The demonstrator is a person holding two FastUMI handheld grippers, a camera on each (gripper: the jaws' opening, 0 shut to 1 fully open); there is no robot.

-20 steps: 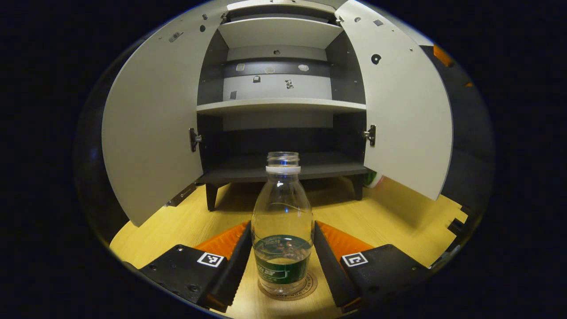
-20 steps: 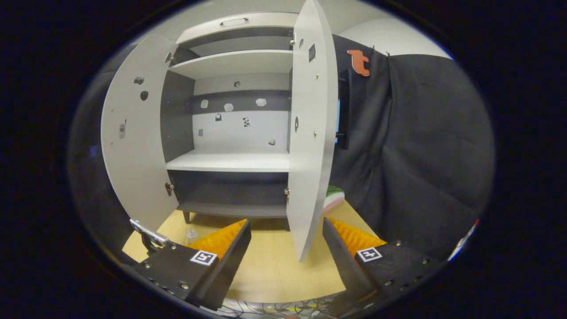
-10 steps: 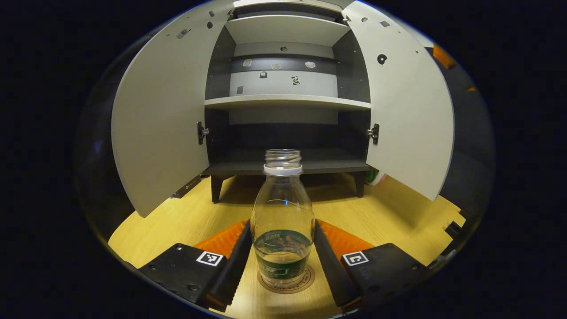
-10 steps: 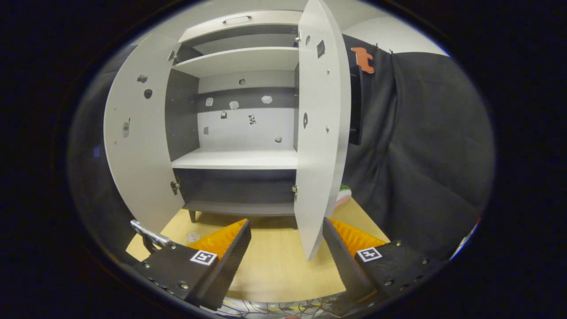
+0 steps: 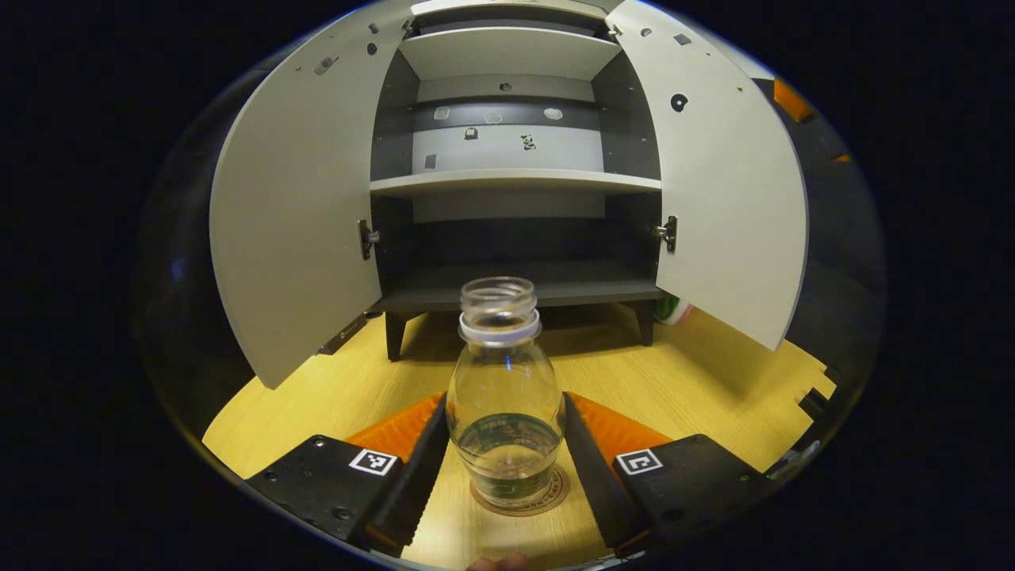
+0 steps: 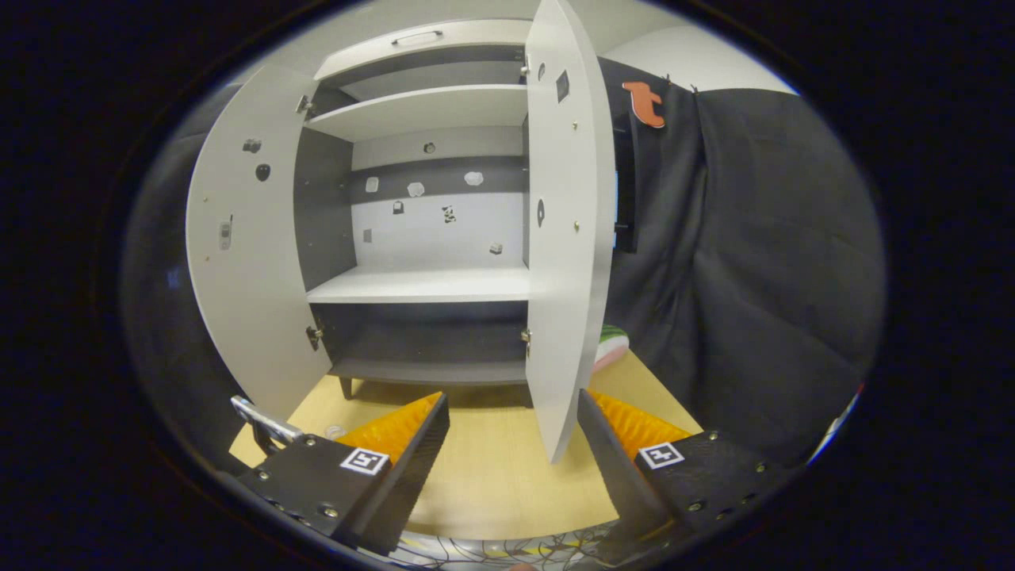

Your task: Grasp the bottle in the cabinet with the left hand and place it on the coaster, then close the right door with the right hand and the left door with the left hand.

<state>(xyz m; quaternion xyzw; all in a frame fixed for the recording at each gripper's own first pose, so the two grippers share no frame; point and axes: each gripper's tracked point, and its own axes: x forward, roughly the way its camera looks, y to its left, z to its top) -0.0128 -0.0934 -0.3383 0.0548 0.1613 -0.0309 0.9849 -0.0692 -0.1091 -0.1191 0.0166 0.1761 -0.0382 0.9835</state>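
A pale wooden worktop point(image 5: 698, 381) carries a grey cabinet point(image 5: 511, 182) with both doors swung open, black cloth hanging to its right. In front of the cabinet, a clear uncapped bottle point(image 5: 505, 396) stands upright on a round coaster point(image 5: 555, 490). The left hand-held gripper point(image 5: 505, 456) brackets the bottle closely; contact unclear. The right hand-held gripper point(image 6: 513, 444) is spread wide, holding nothing, the right door point(image 6: 567, 238) edge between its fingers farther off.

At the lower centre of the left gripper view, the bottle point(image 5: 505, 412) covered most of the coaster point(image 5: 519, 500). Whether the left claw point(image 5: 505, 460) touched it could not be told. A green-and-pink thing point(image 6: 609, 346) right of centre in the right gripper view was mostly hidden behind the right door point(image 6: 567, 238).
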